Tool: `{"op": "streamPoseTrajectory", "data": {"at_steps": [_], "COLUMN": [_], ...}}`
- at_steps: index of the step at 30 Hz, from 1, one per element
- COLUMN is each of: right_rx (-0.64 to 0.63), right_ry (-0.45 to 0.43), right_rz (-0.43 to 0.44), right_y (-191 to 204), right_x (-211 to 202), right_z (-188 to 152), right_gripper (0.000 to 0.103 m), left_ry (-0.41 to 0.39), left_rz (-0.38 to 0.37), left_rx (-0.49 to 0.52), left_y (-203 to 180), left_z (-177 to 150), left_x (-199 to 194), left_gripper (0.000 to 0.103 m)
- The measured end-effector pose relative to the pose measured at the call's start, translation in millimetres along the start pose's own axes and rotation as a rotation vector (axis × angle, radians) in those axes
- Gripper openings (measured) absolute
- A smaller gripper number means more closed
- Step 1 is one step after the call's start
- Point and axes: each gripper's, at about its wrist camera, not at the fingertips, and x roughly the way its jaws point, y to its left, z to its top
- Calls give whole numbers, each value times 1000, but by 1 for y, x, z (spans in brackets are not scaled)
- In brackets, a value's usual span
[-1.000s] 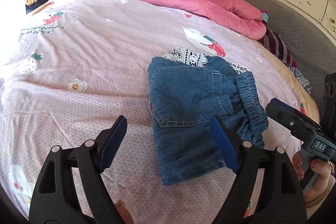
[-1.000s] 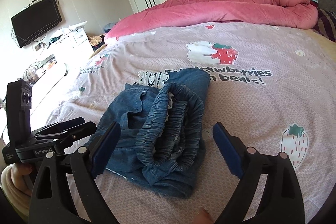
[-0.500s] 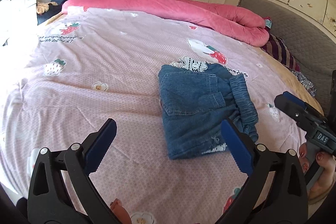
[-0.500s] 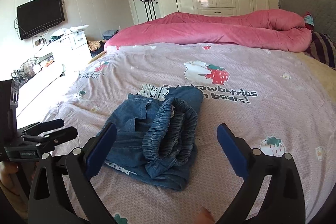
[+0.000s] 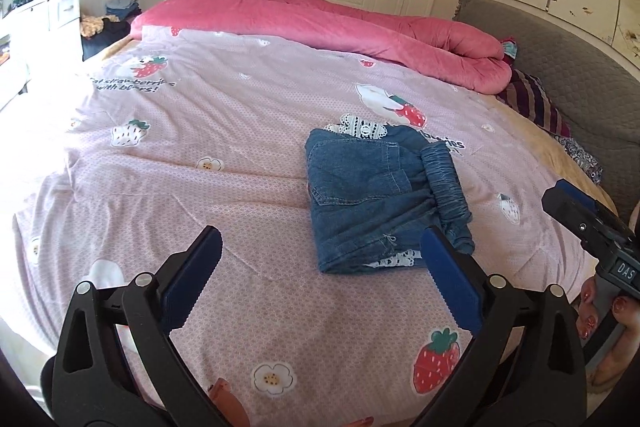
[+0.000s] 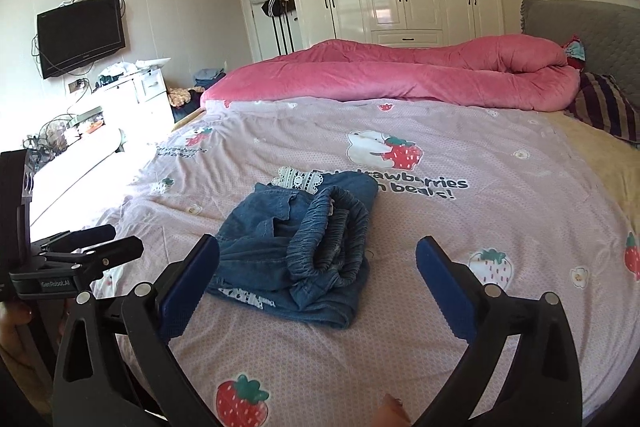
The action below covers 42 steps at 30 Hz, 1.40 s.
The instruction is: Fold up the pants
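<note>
The blue denim pants (image 5: pixel 372 195) lie folded in a compact bundle on the pink strawberry sheet (image 5: pixel 180 131). Their gathered elastic waistband (image 6: pixel 332 231) curls on top at the right side, and a white lace hem (image 5: pixel 362 125) peeks out at the far edge. My left gripper (image 5: pixel 320 233) hovers open in front of the bundle and above it, nothing between its blue pads. My right gripper (image 6: pixel 317 241) is likewise open and apart from the cloth. A hand holds the other gripper's black body at the edge of each view.
A rolled pink quilt (image 5: pixel 340 23) lies across the far side of the bed. A grey headboard (image 5: pixel 560 75) and a striped pillow (image 5: pixel 536 103) are at the right. White drawers (image 6: pixel 140 91) and a wall TV (image 6: pixel 80 35) stand left of the bed.
Both grippers have drawn back and upward from the pants, so the bundle looks smaller and farther away. Their jaws have spread wider. The pants have stayed folded in place.
</note>
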Motion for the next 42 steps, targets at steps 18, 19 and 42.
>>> {"op": "streamPoseTrajectory", "data": {"at_steps": [18,19,42], "right_rx": [-44,-47,-30], "right_ry": [18,22,90], "right_rz": [-46,-46,-48], "right_y": [8,9,8], "right_x": [-38,-39,-19], "right_z": [-31,-34,-75], "right_gripper": [98,98,98], "left_ry": [27,34,77], "left_rz": [-4,-5,21], "left_rx": [18,25,0], "left_y": [-19,-21,-22], "left_z": [-39,-41,-74], "left_x": [-17,-17,-8], "left_gripper": [93,93,93]}}
